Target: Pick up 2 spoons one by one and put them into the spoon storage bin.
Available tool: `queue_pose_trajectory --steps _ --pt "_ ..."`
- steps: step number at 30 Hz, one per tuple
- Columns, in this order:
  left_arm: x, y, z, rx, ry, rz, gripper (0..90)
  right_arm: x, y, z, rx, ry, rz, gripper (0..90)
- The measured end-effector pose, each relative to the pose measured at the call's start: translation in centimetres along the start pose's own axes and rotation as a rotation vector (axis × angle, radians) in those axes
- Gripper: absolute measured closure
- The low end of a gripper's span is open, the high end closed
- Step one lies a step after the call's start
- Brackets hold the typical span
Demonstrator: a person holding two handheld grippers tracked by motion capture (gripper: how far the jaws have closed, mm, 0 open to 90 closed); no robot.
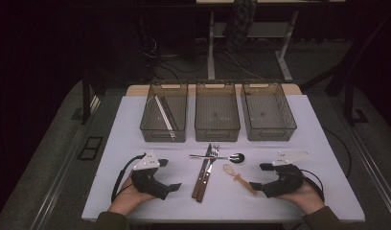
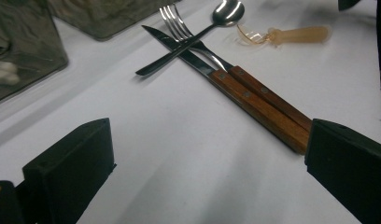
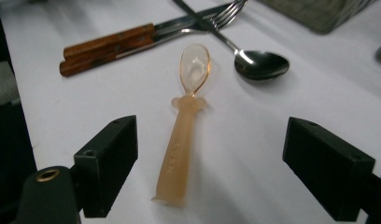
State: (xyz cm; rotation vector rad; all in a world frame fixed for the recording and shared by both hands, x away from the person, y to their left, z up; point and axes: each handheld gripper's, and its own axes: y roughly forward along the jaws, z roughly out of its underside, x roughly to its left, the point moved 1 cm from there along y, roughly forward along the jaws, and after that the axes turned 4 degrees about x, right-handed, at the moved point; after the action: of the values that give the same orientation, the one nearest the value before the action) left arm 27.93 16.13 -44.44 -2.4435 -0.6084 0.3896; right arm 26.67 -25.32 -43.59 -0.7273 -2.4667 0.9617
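Where metal spoon (image 2: 212, 22) crosses, knife (image 2: 235, 93) blade partly hidden.

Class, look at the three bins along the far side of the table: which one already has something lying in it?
The left bin: pale sticks lie slantwise on its floor. The middle bin and right bin look bare inside.

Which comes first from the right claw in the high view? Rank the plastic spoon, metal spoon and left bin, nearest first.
1. Plastic spoon, just left of the right claw.
2. Metal spoon, mid-table, crossing the cutlery.
3. Left bin, far side, left end of the row.
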Motion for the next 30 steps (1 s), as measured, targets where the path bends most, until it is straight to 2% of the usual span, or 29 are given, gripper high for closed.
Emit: queue_pose_trajectory --steps 5,10,19,24,27,30 --pt "0.0 0.1 0.0 0.001 0.002 -0.003 0.0 0.6 0.8 0.2 0.055 -0.020 0.002 22.7" --pt "-0.1 0.2 -0.1 0.003 0.004 0.004 0.0 0.7 1.2 0.2 0.083 -0.027 -0.032 35.2" --pt "-0.4 0.5 -0.3 0.004 0.008 0.013 0.0 1.2 2.1 0.2 0.150 -0.060 -0.043 48.8" --pt "-0.4 0.5 -0.3 0.005 0.008 0.014 0.0 1.6 2.4 0.1 0.175 -0.109 0.003 57.7" --pt "-0.4 0.6 -0.3 0.006 0.009 0.014 0.0 2.0 2.5 0.0 0.191 -0.166 0.036 58.4" --pt "-0.4 0.6 -0.3 0.009 0.011 0.014 0.0 2.2 2.5 -0.1 0.210 -0.173 0.051 58.8"
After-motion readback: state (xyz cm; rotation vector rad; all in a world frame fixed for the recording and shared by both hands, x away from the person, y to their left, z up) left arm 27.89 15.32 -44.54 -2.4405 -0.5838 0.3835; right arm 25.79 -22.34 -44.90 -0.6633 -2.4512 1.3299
